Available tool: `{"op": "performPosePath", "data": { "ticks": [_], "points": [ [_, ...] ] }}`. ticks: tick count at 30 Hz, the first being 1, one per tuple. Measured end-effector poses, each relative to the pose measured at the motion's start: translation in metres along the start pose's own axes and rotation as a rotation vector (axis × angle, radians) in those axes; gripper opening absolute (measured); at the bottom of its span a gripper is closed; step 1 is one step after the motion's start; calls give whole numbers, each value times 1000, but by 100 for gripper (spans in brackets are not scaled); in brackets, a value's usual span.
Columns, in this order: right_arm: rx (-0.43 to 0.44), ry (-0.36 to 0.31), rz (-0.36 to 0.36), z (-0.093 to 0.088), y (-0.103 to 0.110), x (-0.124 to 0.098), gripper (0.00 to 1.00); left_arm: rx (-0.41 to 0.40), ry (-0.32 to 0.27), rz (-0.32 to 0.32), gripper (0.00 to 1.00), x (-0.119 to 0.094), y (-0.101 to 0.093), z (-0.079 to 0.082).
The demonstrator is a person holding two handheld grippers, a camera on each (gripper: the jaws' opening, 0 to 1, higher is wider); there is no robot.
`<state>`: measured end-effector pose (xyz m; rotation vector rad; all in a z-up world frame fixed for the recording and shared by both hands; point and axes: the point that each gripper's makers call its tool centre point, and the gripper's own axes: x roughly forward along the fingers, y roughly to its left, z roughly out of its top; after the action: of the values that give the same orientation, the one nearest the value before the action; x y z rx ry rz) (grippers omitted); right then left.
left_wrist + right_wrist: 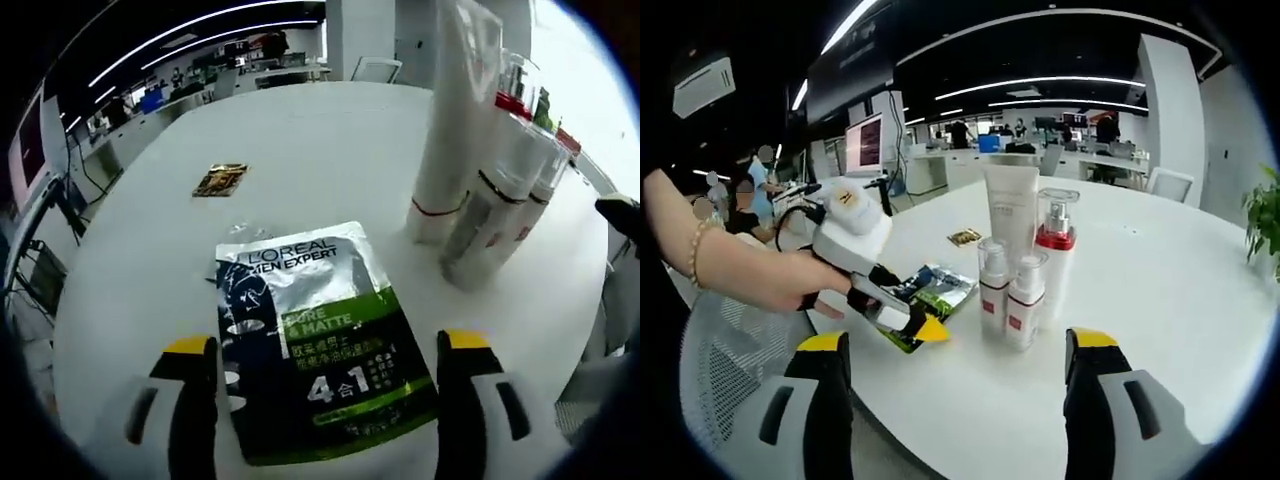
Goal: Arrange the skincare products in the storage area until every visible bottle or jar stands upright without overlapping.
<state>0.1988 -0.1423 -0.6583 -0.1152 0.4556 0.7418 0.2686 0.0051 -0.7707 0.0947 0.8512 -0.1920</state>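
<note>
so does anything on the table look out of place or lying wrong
Yes. The green and black sachet lies flat on the table, apart from the upright bottles. A small gold packet also lies flat, farther off.

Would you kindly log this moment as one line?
left gripper open over sachet | right gripper open, empty | bottles upright

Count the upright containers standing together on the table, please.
4: a tall white tube at the back, a red-capped clear bottle beside it, and two small pump bottles in front. Others may be hidden behind.
</note>
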Motion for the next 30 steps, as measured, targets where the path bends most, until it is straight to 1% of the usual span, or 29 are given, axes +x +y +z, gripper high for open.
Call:
{"op": "performPosePath", "data": {
  "ticks": [4, 7, 8, 11, 13, 14, 15, 18, 26, 30],
  "points": [
    [1, -1, 8, 0, 1, 1, 87, 3, -8, 4, 88, 2, 4, 2],
    [14, -5, 10, 1, 0, 0, 87, 7, -8, 6, 80, 1, 6, 3],
    [17, -6, 9, 1, 0, 0, 86, 5, -6, 5, 76, 0, 7, 3],
    [23, -8, 10, 2, -1, 0, 86, 10, -11, 6, 75, 0, 5, 3],
    [22, -11, 11, 3, 0, 0, 86, -4, -22, 14, 73, -3, 3, 0],
    [22, -11, 10, 3, 0, 0, 86, -10, -26, 17, 71, -5, 2, 0],
    [21, -11, 10, 3, 0, 0, 86, -2, -31, 11, 66, -6, -1, 1],
    [21, -12, 10, 3, -1, 0, 86, -10, -31, 9, 66, -4, 5, 2],
    [8, -10, 10, 3, 1, -2, 85, -17, -47, 18, 65, -3, 2, 3],
    [12, -17, 1, 4, -2, -2, 85, -17, -43, 17, 64, 0, 3, 4]
  ]
}}
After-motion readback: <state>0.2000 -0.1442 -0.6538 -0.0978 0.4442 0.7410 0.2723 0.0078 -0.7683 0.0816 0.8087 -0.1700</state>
